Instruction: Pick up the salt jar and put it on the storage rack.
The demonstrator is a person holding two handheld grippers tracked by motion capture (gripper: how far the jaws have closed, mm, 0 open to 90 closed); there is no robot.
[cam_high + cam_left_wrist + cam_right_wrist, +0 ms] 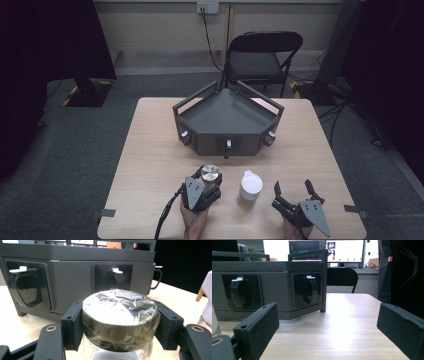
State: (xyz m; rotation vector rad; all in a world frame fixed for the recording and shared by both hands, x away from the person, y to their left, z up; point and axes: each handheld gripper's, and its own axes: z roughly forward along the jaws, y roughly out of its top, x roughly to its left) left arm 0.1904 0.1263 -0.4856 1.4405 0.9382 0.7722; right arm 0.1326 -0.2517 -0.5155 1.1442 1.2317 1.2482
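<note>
Near the front edge of the worktop [150, 165], a bit left of the middle, my left tool [206, 186] is squeezing a glass jar [120, 322]. Both black pads [72, 327] press on the jar's round lid, one on each side. The lid is wrapped in shiny, crinkly see-through tape (or maybe plastic film, I can't be sure).

My right tool [295, 191] sits near the front right corner. Its two jaws are spread wide and hold nothing. I see bare wood between them.

A white cup [250, 186] with a white lid stands between my two tools, just beside the jar but not touching it.

Behind them, in the middle of the worktop, is a big grey box [227, 120] with angled sides and a flat tray on top. It has small handles [239, 291] on its front faces.

I think the jar is hard and would break if it fell. Glass is slippery, and the tape on the lid looks slippery too, so I would squeeze firmly. Holding it by the lid could be risky, because a loose lid may turn or pop off. Lower down on the glass body might be a safer place to hold. I can't tell how heavy it is, because I can't see well what is inside.

The white cup looks light and may tip easily, so I would take it around its middle.
</note>
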